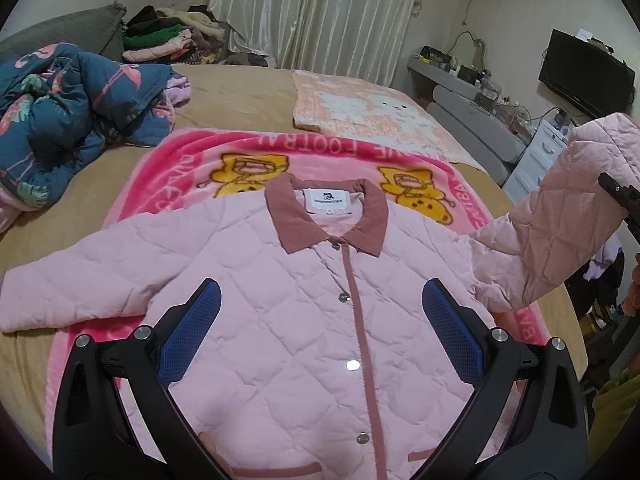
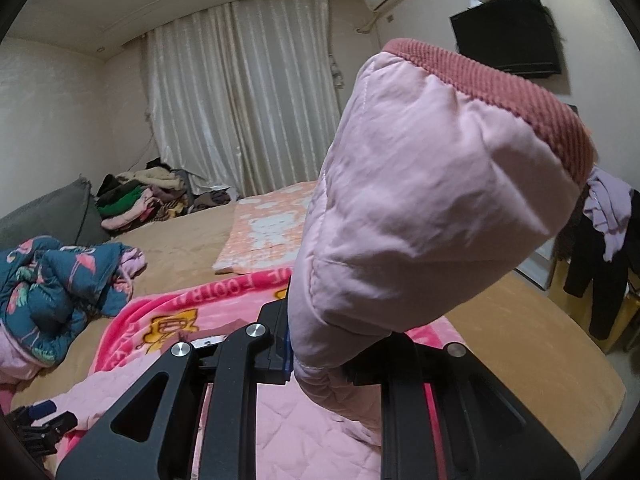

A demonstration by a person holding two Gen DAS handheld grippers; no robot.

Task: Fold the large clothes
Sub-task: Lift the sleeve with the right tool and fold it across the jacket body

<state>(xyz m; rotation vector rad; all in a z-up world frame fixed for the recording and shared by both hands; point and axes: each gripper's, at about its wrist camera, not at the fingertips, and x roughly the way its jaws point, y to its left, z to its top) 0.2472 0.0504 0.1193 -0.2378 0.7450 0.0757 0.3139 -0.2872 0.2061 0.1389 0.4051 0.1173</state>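
A pink quilted jacket (image 1: pixel 304 312) with a dusty-rose collar lies face up and buttoned on a pink cartoon blanket (image 1: pixel 320 156). My left gripper (image 1: pixel 320 320) is open and hovers over the jacket's chest, touching nothing. The jacket's right sleeve (image 1: pixel 560 216) is lifted off the bed. My right gripper (image 2: pixel 320 344) is shut on that sleeve (image 2: pixel 420 208), which stands up in front of the camera with its rose cuff on top. The right gripper's tip shows at the right edge of the left wrist view (image 1: pixel 620 196). The jacket's left sleeve (image 1: pixel 48 292) lies flat.
The bed has a tan cover (image 1: pixel 240 92). A blue flamingo quilt (image 1: pixel 60 120) is bunched at the left. A pale checked blanket (image 1: pixel 368 108) lies beyond the pink one. A clothes pile (image 1: pixel 168 36) sits by the curtains. A desk and TV (image 1: pixel 584 72) stand at the right.
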